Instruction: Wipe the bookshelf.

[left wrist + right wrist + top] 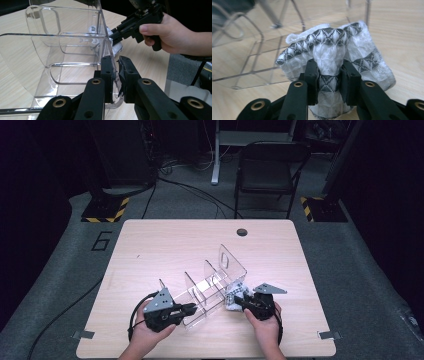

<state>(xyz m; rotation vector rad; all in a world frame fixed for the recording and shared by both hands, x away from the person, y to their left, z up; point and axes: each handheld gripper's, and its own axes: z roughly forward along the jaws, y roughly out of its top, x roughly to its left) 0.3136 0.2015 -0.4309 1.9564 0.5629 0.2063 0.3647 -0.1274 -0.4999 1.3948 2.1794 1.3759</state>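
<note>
Right gripper (328, 80) has its jaws clamped on a bunched white cloth (337, 55) with black diamond bands, held just off the desk (150, 245) against the open side of the clear organizer (212, 287); left gripper (115, 77) pinches the organizer's near wall, jaws shut on the plastic edge, steadying it. Step in hand looks like stuffing the cloth into a compartment: next move probably calls for lifting it over the wall and pushing it in while the left keeps the organizer from sliding. Count: one cloth, one organizer with about four bays, two grippers.
</note>
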